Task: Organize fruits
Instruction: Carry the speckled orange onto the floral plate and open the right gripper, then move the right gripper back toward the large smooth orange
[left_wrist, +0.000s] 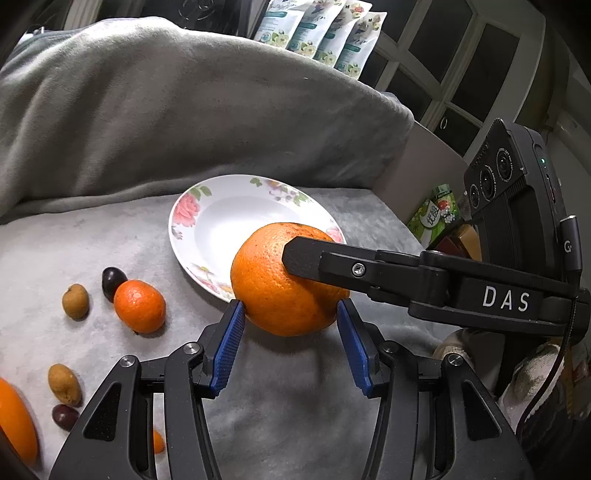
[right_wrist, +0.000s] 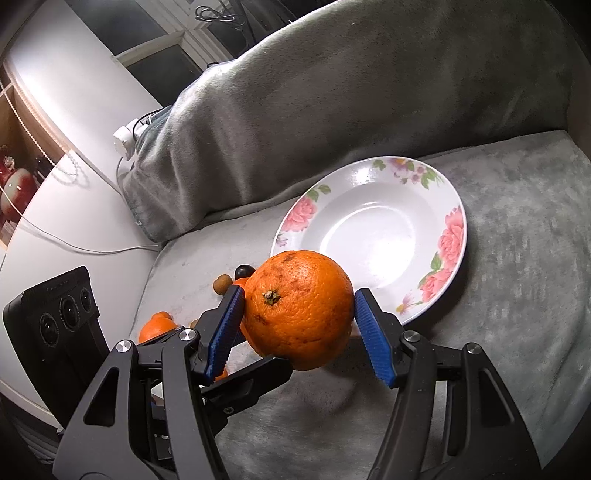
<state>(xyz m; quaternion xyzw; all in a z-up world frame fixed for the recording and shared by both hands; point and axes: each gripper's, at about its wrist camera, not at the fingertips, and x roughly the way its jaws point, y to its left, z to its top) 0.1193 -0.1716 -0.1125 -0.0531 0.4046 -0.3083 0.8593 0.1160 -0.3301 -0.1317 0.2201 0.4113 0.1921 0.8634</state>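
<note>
Left wrist view, left edge: part of a large orange fruit cut by the frame; beside it two tan oval fruits, the second farther up; two dark round fruits, one low and one touching a small mandarin; all lie on the grey plush cover, apart from the plate.

Centre: the floral plate sits on the cover with a bare white well; the big orange is just in front of its near rim, overlapping the rim in this view, and appears lifted off the cover, a shadow lying beneath it.

The left gripper has both blue pads against the lower flanks of the big orange, left pad and right pad touching the skin; it is clenched on the fruit. The right gripper enters from the right, one black finger pressed on the orange's upper right face.

Right wrist view: the right gripper also grasps the big orange, its left pad on the skin, its right pad at the fruit's edge; stem end faces the camera. A black finger of the left gripper meets the fruit from below left. The plate lies behind and to the right.
</note>
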